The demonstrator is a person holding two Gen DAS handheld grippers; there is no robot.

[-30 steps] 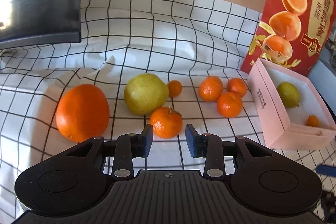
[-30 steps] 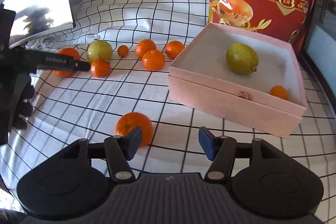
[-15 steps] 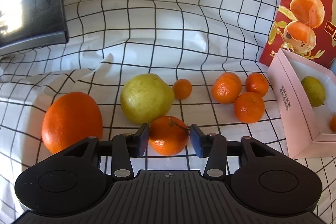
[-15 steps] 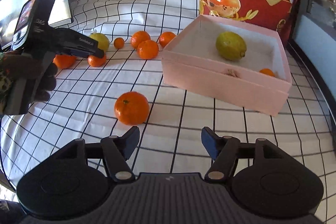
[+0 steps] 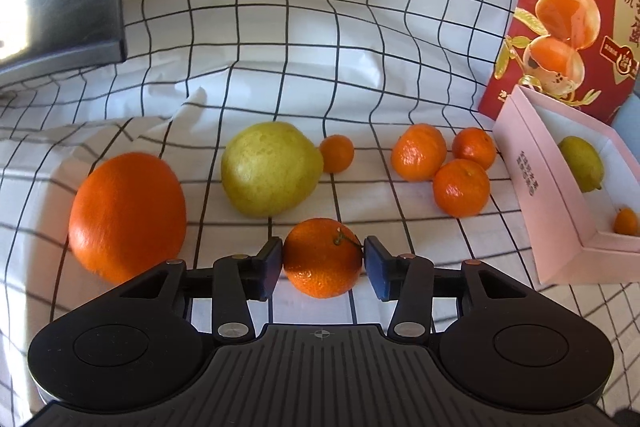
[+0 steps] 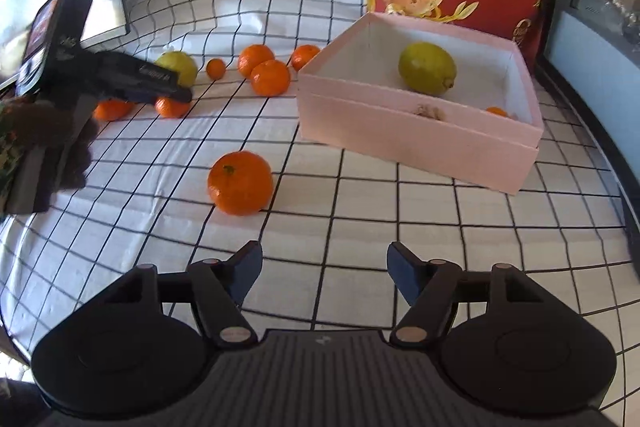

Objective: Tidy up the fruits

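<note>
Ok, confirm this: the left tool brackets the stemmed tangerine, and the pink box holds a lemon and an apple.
Not quite. The left tool does bracket the stemmed tangerine, but beside the lemon the pink box holds a small orange fruit, no apple, as the left wrist view shows.

Bare checked cloth [image 6: 400, 211] lies open between the right gripper [image 6: 324, 267] and the pink cardboard box [image 6: 416, 143], with one loose round mandarin [image 6: 240, 183] off to its left. The left gripper [image 5: 323, 263] is hemmed in: the large orange [image 5: 128, 215] stands to its left, the yellow-green pear [image 5: 272, 169] just ahead, and three clustered mandarins [image 5: 448, 167] crowd the way toward the box wall [image 5: 536, 195].
</note>
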